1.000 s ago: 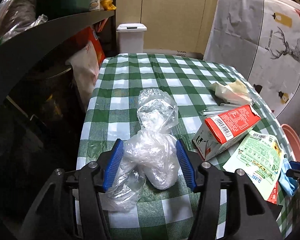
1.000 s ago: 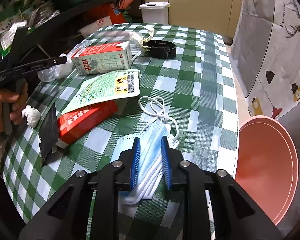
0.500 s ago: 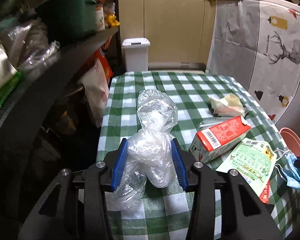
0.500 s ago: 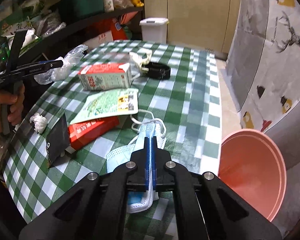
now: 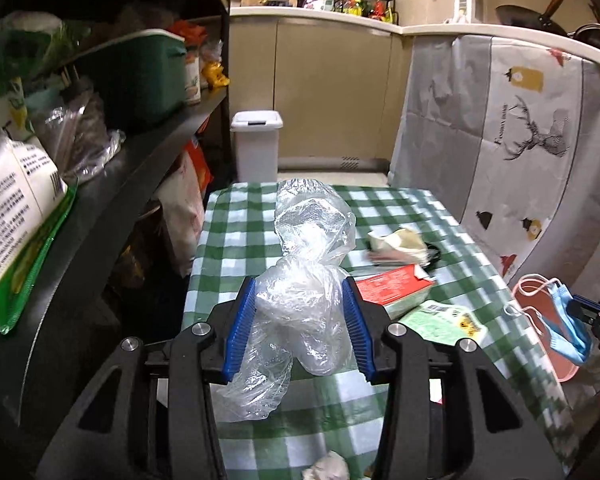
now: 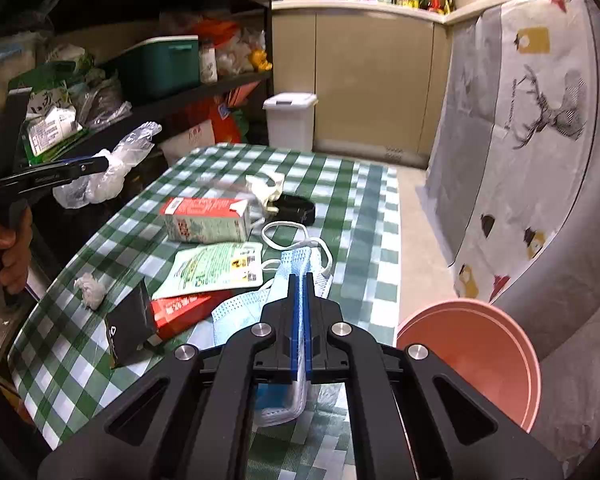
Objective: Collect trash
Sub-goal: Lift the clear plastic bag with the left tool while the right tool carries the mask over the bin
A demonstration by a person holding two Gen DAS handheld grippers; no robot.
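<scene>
Your checked table (image 6: 364, 184) sits by dark shelves (image 6: 204, 92). The pink tub (image 6: 472, 356) stands right of it. Your left gripper (image 5: 300, 320) squeezes a clear plastic bag (image 5: 304, 280). Your right gripper (image 6: 301, 280) pinches a blue mask (image 6: 236, 312).

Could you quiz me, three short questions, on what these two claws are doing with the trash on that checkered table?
1. True or false: the left claw grips a clear plastic bag.
2. What does the right claw pinch: A) milk carton, B) blue face mask, C) crumpled tissue?
3. Fill in: beside the table, on the floor, stands a pink ____.

Key: 1 true; 2 B; 3 basin.
</scene>
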